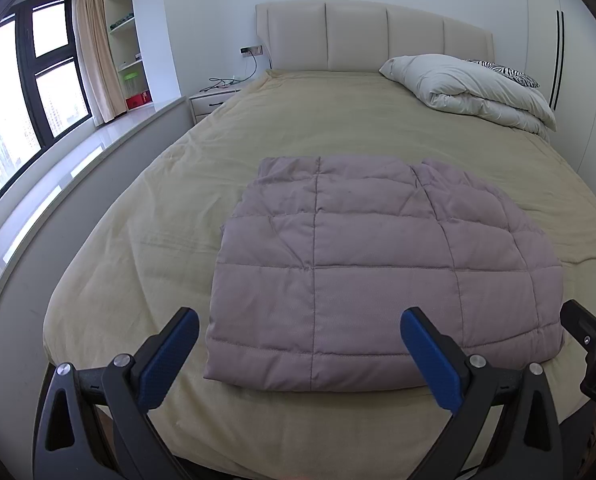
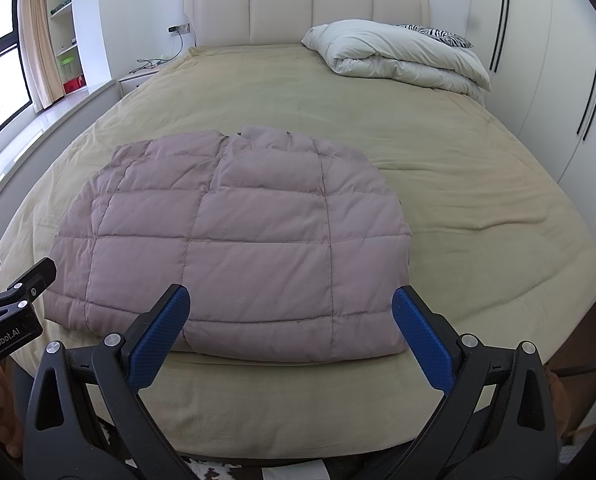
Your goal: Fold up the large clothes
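A mauve quilted down jacket (image 1: 382,264) lies folded into a compact block near the foot of the bed (image 1: 257,132); in the right wrist view the jacket (image 2: 237,240) shows its collar at the far edge. My left gripper (image 1: 300,322) hovers open above the jacket's near edge, nothing between its blue pads (image 1: 173,356). My right gripper (image 2: 289,300) is open too, held over the jacket's near right corner, apart from the fabric. The right gripper's black body (image 1: 590,344) shows at the right edge of the left wrist view, and the left gripper's body (image 2: 13,300) at the left edge of the right wrist view.
The bed has a beige cover (image 2: 458,184) and a padded headboard (image 2: 306,8). A folded white duvet (image 2: 398,56) with a zebra-print pillow (image 2: 442,36) lies at the far right. A nightstand (image 1: 213,100), window ledge (image 1: 57,184) and shelves stand left; wardrobe doors (image 2: 546,60) right.
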